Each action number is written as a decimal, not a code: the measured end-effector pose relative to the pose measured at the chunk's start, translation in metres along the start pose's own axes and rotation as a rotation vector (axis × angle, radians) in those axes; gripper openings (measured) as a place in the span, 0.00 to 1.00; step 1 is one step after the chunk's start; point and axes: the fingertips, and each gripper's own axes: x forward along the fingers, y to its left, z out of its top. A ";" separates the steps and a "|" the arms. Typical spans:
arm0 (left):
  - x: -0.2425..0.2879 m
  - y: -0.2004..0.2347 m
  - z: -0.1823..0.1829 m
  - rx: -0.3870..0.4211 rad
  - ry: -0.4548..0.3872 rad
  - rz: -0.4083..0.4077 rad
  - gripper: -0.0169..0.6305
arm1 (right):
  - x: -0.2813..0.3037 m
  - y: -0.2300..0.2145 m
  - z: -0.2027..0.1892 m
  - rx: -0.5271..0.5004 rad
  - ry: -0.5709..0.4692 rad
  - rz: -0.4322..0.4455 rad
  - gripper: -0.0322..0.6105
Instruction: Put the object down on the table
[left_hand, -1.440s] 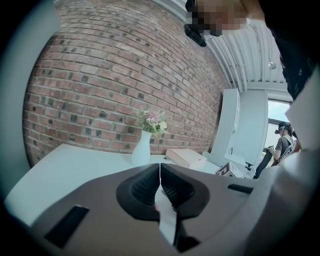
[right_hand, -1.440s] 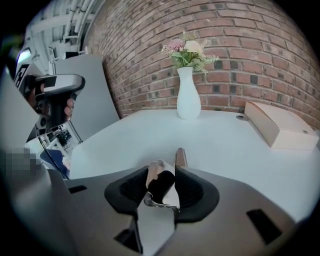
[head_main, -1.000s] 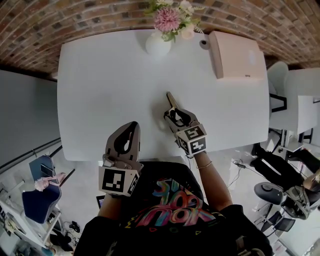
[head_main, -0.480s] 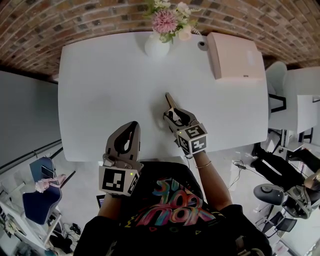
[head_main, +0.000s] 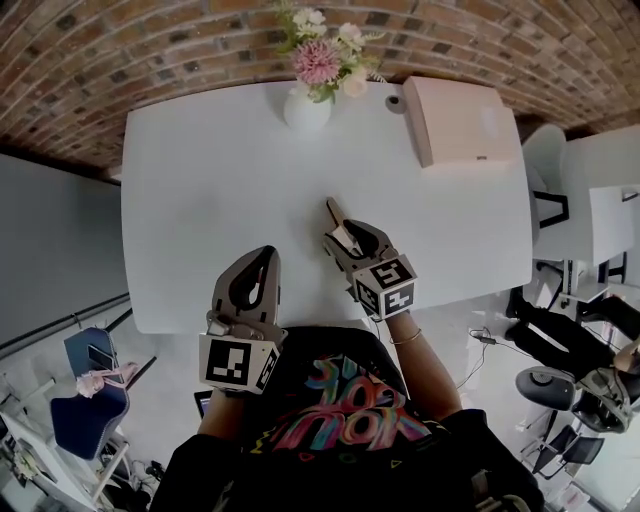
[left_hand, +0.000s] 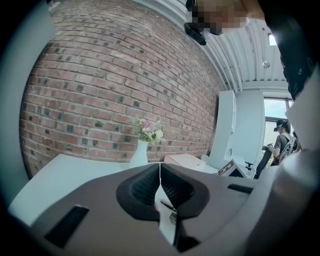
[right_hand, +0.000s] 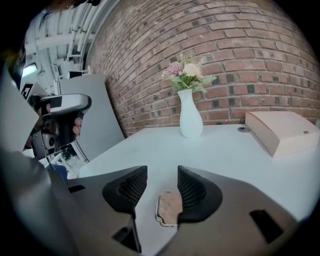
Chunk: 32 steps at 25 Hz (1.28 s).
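A small flat tan object (right_hand: 169, 207) with a thin metal rim lies on the white table (head_main: 210, 190), under my right gripper (right_hand: 162, 186) and close to its right-hand jaw. That gripper is open, and neither pad touches the object. In the head view the right gripper (head_main: 333, 215) hovers over the table's near middle and hides most of the object. My left gripper (head_main: 266, 252) is at the table's front edge, to the left. Its jaws (left_hand: 160, 167) are shut with nothing between them.
A white vase of flowers (head_main: 307, 105) stands at the table's far edge, with a pink box (head_main: 460, 120) at the far right corner and a small round thing (head_main: 394, 102) beside it. A brick wall runs behind. Chairs (head_main: 560, 190) stand off the right side.
The head view has shifted slightly. Both grippers keep about the same places over the table, and no grasp or release is visible.
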 end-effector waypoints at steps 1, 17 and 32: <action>0.000 -0.001 0.003 0.004 -0.006 -0.002 0.06 | -0.003 0.001 0.005 -0.001 -0.012 0.002 0.37; -0.009 -0.018 0.056 0.077 -0.120 -0.029 0.06 | -0.091 0.032 0.130 -0.107 -0.353 0.036 0.34; -0.018 -0.032 0.094 0.108 -0.196 -0.073 0.06 | -0.176 0.054 0.187 -0.153 -0.582 0.030 0.10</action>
